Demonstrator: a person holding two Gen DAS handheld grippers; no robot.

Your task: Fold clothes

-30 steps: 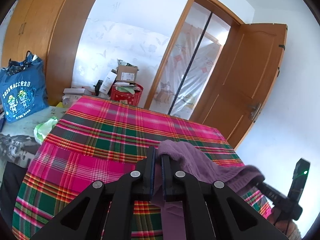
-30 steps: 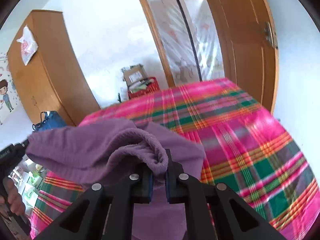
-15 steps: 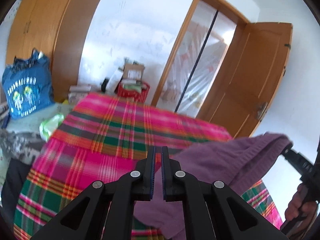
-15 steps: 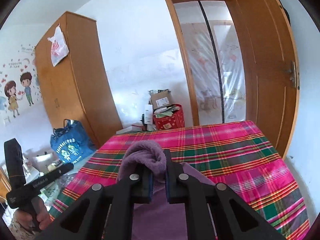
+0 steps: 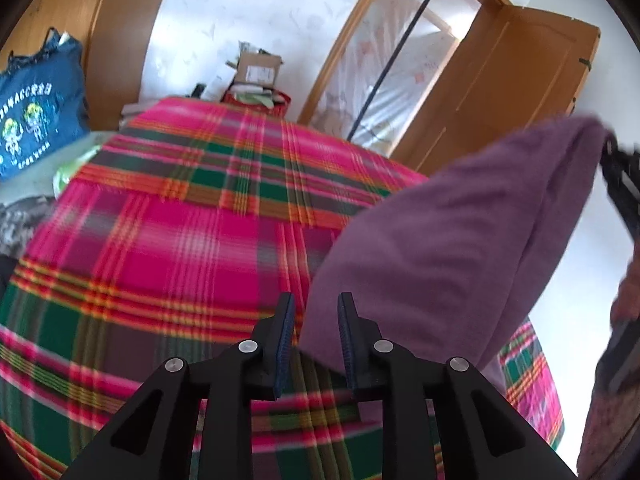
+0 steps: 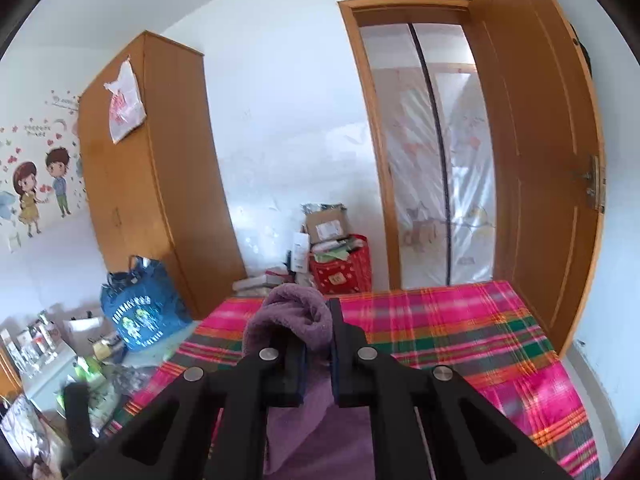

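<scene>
Currently right claw (image 6: 318, 344) clamps a bunched edge of the purple garment (image 5: 460, 232), lifting it off the plaid bed (image 5: 180, 240) so it hangs free. Left claw (image 5: 314, 340) stands apart and empty beside the cloth, probably to regrip.

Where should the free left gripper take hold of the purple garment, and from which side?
On the purple garment, grip the low hanging edge just ahead of the open left gripper, coming from below: it hangs from the right gripper.

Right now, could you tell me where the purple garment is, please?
The purple garment hangs above the plaid bed, clamped in the right gripper; in the left wrist view it sits right of the open left gripper.
</scene>
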